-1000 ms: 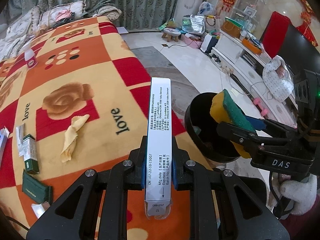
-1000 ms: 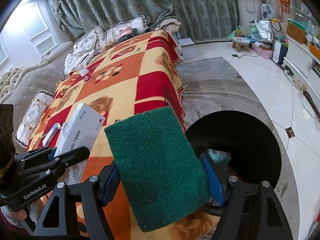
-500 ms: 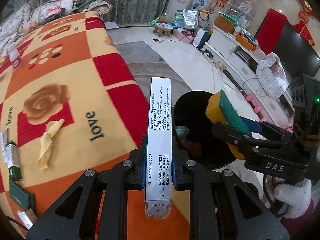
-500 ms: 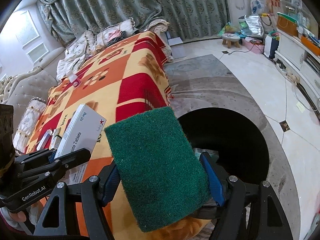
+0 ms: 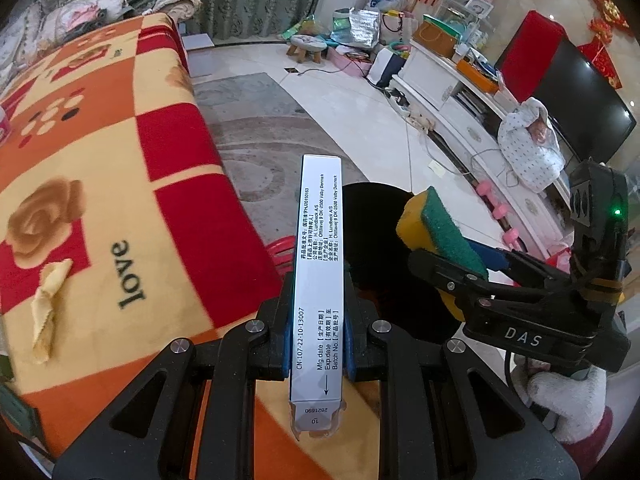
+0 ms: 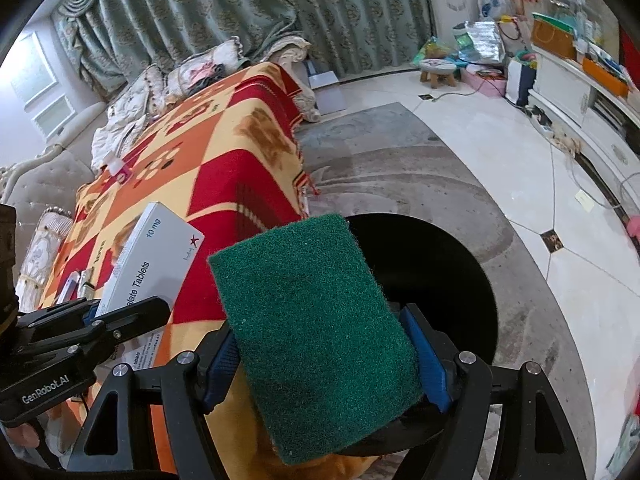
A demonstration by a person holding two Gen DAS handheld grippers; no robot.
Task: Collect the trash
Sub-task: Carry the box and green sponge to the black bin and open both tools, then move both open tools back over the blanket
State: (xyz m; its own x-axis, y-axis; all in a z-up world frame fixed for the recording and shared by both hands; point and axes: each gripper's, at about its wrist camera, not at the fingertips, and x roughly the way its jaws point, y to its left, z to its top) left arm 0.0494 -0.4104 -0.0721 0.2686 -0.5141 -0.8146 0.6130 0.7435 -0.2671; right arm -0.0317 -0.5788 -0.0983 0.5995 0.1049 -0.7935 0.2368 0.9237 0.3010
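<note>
Hand-held grippers hung over a black bin (image 6: 440, 280). The left hand-held gripper (image 5: 318, 340) clamped a tablet box (image 5: 319, 272). The right hand-held gripper (image 6: 320, 364) clamped a green sponge (image 6: 312, 320).

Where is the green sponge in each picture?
Left wrist view: the sponge is at the right of the middle, yellow with a green top, pinched in the right tool.
Right wrist view: the sponge fills the bottom middle, green face toward the camera.
Shared landmark: the black bin just behind it, also seen here.
</note>
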